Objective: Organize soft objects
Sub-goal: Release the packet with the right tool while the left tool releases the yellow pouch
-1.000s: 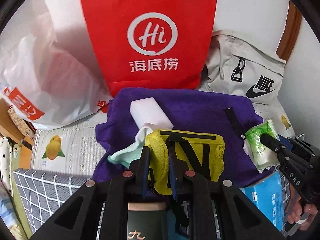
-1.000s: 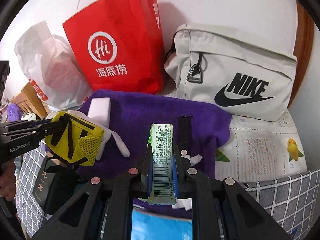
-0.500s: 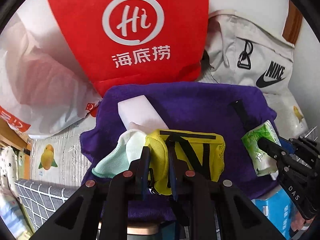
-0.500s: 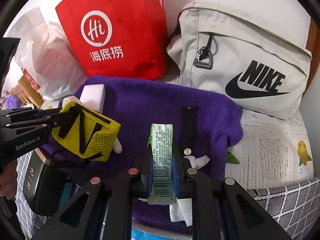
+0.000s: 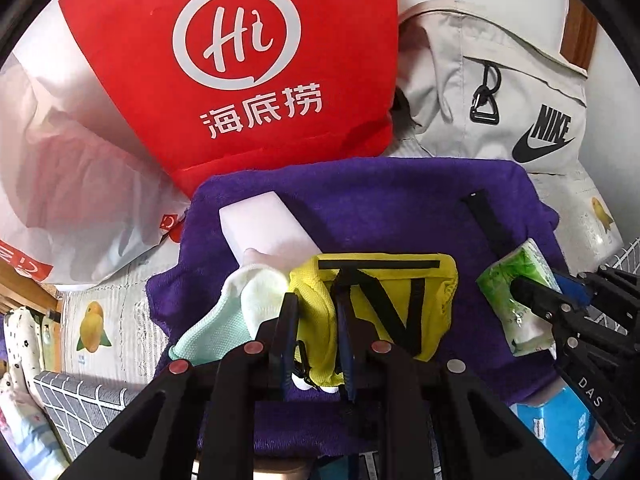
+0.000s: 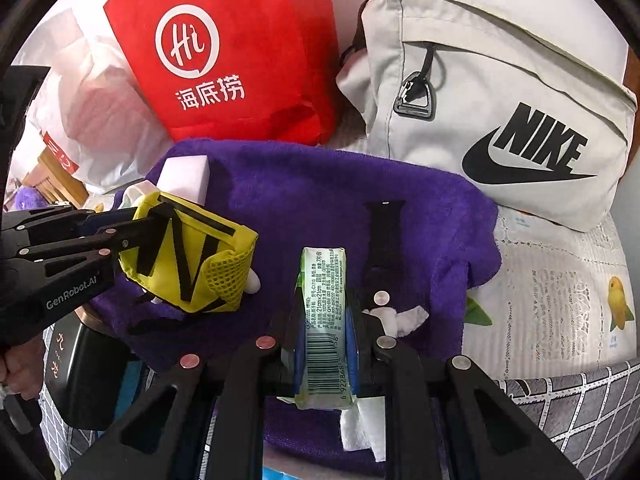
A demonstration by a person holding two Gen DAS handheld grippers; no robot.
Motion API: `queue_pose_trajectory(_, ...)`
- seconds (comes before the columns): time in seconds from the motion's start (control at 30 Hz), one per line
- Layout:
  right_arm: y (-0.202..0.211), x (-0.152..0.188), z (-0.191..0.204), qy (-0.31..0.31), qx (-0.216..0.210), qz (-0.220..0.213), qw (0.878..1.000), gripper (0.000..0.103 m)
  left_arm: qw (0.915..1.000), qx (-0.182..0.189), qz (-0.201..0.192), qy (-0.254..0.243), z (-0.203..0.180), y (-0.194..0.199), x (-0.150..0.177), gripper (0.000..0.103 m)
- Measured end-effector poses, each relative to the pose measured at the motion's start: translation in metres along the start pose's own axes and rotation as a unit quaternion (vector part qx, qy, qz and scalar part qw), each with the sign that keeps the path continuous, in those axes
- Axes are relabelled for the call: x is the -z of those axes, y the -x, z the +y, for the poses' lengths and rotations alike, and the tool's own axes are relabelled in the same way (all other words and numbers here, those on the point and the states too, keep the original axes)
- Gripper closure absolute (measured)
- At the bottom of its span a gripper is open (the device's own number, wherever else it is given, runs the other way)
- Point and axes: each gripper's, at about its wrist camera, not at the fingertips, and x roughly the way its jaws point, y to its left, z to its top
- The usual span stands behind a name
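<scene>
one view alone shows tissue pack (image 6: 325,320) barcode.

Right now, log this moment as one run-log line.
left gripper: shut on yellow pouch | right gripper: shut on tissue pack | both over purple towel | bags behind: red bag, Nike bag

sponge (image 5: 268,224) and strap (image 5: 486,220) on towel (image 5: 400,200)
</scene>
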Motion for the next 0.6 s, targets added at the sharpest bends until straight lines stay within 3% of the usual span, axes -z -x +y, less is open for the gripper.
queue_pose_trajectory(0.07,0.002,-0.002,0.000,-0.004,-0.008,-0.005,1.000,0.082,1.0000,0.006,-0.003,-0.003,0.000,0.003,0.000,0.068)
queue_pose_trajectory(0.13,0.006,-0.002,-0.002,-0.008,-0.017,-0.012,1.000,0.058,0.9999,0.003,-0.012,0.000,0.001,0.007,0.000,0.051)
queue_pose_trajectory(0.17,0.008,-0.002,-0.003,-0.009,-0.017,-0.017,1.000,0.054,0.9998,0.007,-0.020,0.005,0.003,0.011,0.001,0.046)
queue_pose_trajectory(0.6,0.048,0.004,0.005,0.007,0.005,-0.046,0.999,0.051,0.9991,0.000,-0.037,0.021,0.016,0.051,0.014,0.046)
